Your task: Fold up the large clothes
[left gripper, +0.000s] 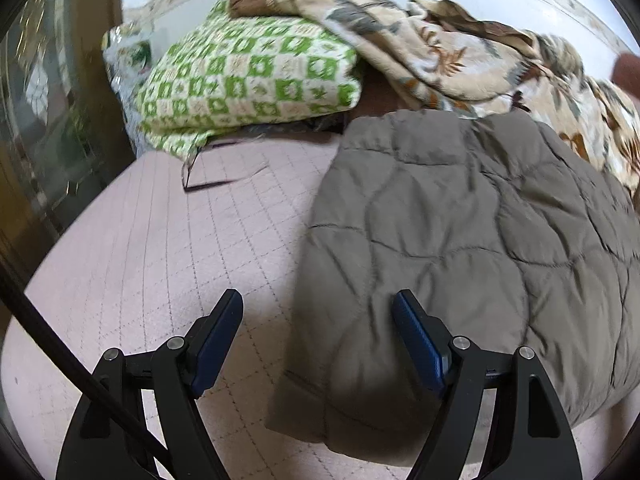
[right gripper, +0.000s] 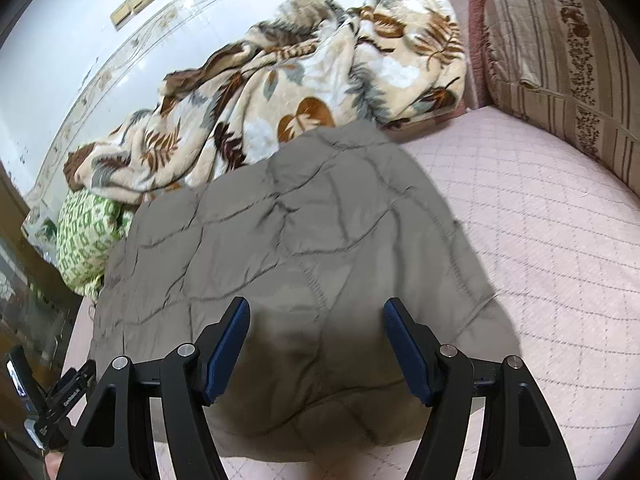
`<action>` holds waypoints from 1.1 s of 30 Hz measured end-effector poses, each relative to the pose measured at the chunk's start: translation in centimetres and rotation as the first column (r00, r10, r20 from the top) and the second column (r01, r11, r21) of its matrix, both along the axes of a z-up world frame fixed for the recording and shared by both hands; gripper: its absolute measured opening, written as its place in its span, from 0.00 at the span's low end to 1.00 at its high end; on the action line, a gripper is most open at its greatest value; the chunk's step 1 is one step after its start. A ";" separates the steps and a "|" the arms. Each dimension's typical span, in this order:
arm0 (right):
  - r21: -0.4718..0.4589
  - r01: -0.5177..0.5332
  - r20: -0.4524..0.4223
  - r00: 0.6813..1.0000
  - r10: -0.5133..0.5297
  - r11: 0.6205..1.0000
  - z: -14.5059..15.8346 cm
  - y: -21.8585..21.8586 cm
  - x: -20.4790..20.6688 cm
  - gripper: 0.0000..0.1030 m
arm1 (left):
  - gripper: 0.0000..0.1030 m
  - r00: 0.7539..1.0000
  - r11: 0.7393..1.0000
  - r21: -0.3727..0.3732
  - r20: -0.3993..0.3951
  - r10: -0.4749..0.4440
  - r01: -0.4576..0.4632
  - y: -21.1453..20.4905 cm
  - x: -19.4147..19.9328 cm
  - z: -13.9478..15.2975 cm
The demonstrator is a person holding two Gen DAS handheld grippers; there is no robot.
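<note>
Here's the grey quilted coat point(left gripper: 460, 240), lying folded into a thick pad on the pink quilted bedcover point(left gripper: 180, 260), its near edge close to the bed's near side. Both tools hang above it with nothing in them. The left gripper point(left gripper: 318, 340) has its jaws well apart, one finger over bare bedcover, the other over the coat's left edge. The right gripper point(right gripper: 316, 344) is spread just as wide, poised over the near middle of the coat, not touching as far as I can judge.

Behind the coat, at the far side against the wall, a leaf-print blanket point(right gripper: 280, 92) lies heaped, with a green checked pillow point(left gripper: 248, 76) to its left and a striped cushion point(right gripper: 560, 52) far right.

The fold looks close to finished, or ready for one more turn. To do that well, I'd bring each gripper down onto a near corner, bite through all the layers at once since the padding is springy, lift both sides evenly, carry them straight toward the far edge, and keep clear of that blanket.
</note>
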State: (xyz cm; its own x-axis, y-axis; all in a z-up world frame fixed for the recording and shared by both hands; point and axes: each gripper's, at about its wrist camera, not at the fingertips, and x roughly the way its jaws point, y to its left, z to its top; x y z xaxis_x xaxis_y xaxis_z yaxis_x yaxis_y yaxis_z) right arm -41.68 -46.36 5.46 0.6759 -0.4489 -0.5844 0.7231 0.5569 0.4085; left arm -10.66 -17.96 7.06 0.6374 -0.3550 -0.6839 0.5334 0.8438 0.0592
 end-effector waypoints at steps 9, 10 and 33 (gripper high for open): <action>0.128 0.018 0.043 0.999 -0.024 0.992 -1.6 -2.7 -2.3 0.71 | 0.75 0.996 1.000 0.005 -0.085 0.009 -0.009 -0.1 0.9 -1.4; 0.143 0.012 0.034 0.999 -0.017 0.990 -2.0 -2.8 -2.1 0.71 | 0.75 0.997 1.000 0.014 -0.074 0.006 -0.005 -0.2 0.8 -1.3; 0.241 0.000 0.099 0.995 -0.025 0.971 -1.8 -3.4 -5.6 0.58 | 0.75 0.985 0.999 0.031 -0.170 0.038 -0.033 1.3 1.6 -1.1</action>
